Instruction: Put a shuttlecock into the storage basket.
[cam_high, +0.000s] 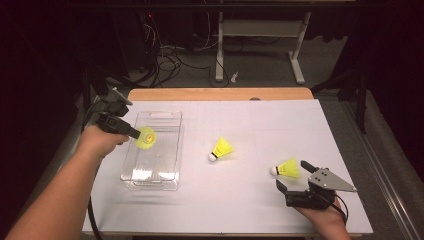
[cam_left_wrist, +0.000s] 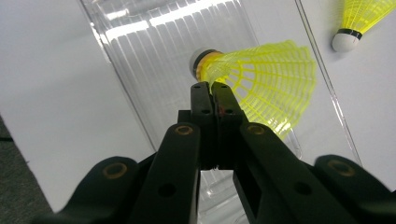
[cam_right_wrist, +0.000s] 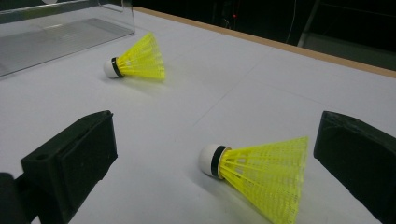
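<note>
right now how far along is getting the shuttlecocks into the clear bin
Done: nothing lies in the clear bin yet. In hand: the left gripper is shut on one shuttlecock above it. Left: the middle shuttlecock, and the near shuttlecock between the open right gripper's jaws.

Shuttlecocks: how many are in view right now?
3. One shuttlecock is held over the clear bin by the left hand-held gripper, one lies mid-table, one lies before the open right hand-held gripper.
</note>
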